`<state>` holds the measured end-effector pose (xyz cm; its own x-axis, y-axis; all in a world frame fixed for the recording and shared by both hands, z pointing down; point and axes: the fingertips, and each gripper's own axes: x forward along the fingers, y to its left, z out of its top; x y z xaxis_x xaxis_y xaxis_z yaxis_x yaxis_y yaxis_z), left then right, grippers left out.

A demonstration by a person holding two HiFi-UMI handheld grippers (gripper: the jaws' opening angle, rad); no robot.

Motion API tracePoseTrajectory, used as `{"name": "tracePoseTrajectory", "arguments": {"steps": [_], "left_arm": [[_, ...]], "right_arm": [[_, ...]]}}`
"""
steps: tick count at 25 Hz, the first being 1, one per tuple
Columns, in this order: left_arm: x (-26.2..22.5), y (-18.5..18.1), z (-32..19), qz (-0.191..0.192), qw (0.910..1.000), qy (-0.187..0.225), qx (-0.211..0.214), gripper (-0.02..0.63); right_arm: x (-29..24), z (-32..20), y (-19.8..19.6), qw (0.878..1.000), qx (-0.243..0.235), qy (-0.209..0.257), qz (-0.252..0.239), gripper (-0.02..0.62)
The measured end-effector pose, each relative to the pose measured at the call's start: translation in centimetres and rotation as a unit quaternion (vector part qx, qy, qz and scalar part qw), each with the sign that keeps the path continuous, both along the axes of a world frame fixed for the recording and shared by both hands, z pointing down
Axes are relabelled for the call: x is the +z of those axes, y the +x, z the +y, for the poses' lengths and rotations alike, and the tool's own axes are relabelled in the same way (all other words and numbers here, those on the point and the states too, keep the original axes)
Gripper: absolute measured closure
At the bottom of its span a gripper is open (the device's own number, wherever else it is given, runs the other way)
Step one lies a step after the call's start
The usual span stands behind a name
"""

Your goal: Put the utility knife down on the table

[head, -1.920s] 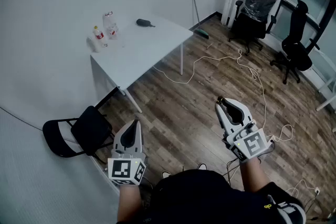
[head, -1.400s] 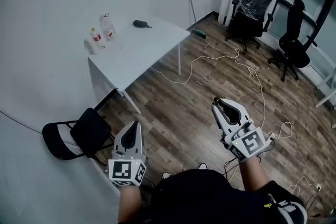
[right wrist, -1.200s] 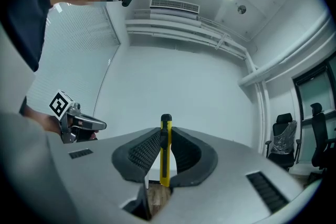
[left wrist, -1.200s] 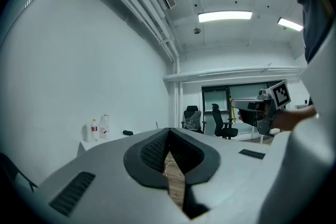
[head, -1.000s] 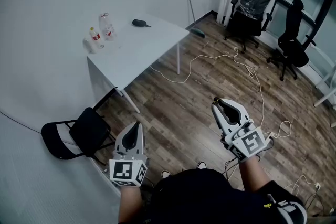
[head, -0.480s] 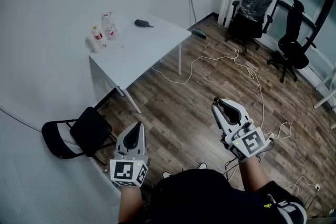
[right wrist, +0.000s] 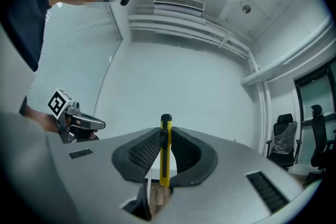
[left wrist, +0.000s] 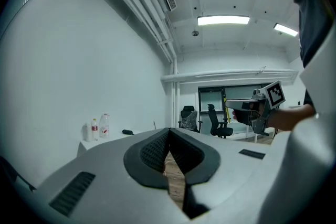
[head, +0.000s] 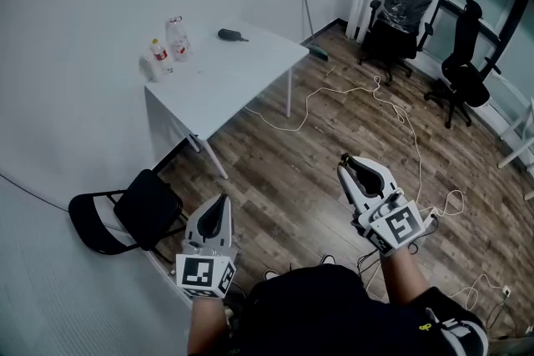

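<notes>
A yellow utility knife (right wrist: 165, 162) with a black slider stands upright between the pads of my right gripper (right wrist: 166, 138), which is shut on it. In the head view the right gripper (head: 350, 166) hovers over the wood floor at lower right, well away from the white table (head: 238, 83) at upper left. My left gripper (head: 219, 203) is at lower left, level with the right one. Its jaws (left wrist: 168, 137) are shut with nothing between them.
Two bottles (head: 167, 46) and a small black object (head: 231, 34) sit at the table's far side. A black folding chair (head: 125, 208) stands by my left gripper. Office chairs (head: 434, 37) and loose white cables (head: 392, 108) occupy the right side of the floor.
Both grippers have drifted slightly over the floor with the person, and the table has shifted a little in the head view. The grip on the knife is unchanged.
</notes>
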<state>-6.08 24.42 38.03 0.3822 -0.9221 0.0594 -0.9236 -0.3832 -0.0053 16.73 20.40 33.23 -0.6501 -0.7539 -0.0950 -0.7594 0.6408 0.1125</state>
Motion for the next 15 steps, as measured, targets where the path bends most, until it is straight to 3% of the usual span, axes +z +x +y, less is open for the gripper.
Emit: {"name": "tracePoseTrajectory", "arguments": {"steps": [8,15], "left_arm": [[1.5,-4.4,0.2,0.008,0.9998,-0.009,0.015,0.584],[1.5,-4.7,-1.7,0.010,0.9996,-0.012,0.024,0.584]], "right_arm": [[1.4,0.5,-4.6,1.000,0.005,-0.013,0.002,0.522],[1.2,-1.5,-5.2,1.000,0.008,-0.025,0.010,0.522]]}}
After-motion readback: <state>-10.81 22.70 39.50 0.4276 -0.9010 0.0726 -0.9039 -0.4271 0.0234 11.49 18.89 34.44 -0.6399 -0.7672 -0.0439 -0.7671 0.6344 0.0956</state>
